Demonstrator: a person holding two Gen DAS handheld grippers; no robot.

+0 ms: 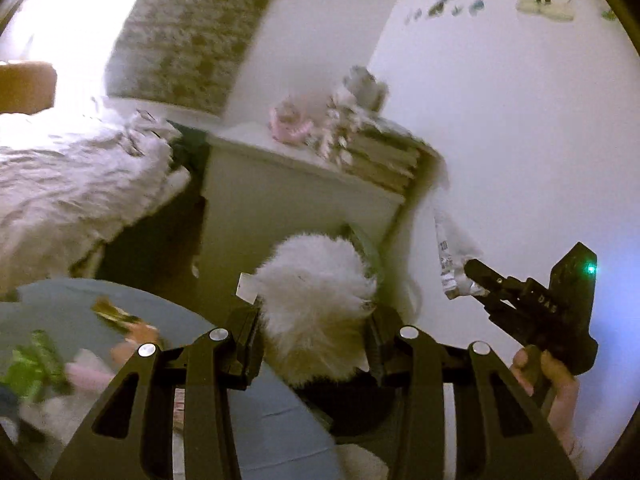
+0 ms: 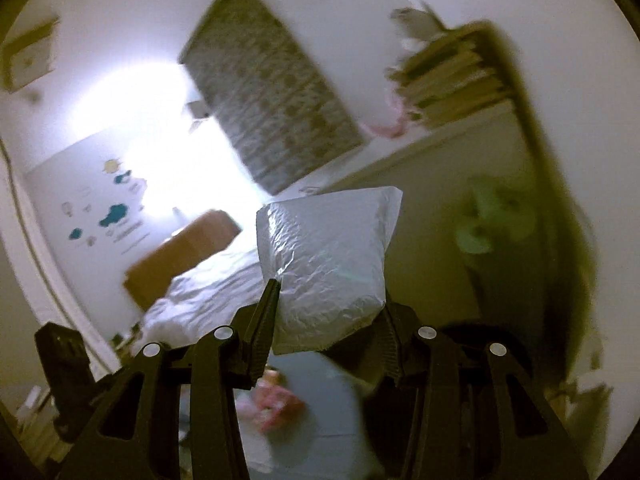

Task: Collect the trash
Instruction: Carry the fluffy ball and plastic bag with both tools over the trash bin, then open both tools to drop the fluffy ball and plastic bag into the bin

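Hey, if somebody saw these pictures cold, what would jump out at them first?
Probably the crinkled silver wrapper pinched in the right claw, filling the middle of that view. Next, the white fluffy thing held between the left claw's fingers, in front of a white cabinet stacked with books.

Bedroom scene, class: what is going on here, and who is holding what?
A person is collecting trash with two handheld grippers. The right gripper is shut on a crinkled silver wrapper, held up in the air near the white cabinet. The left gripper has a fluffy white item between its fingers. More litter lies on the blue surface below.
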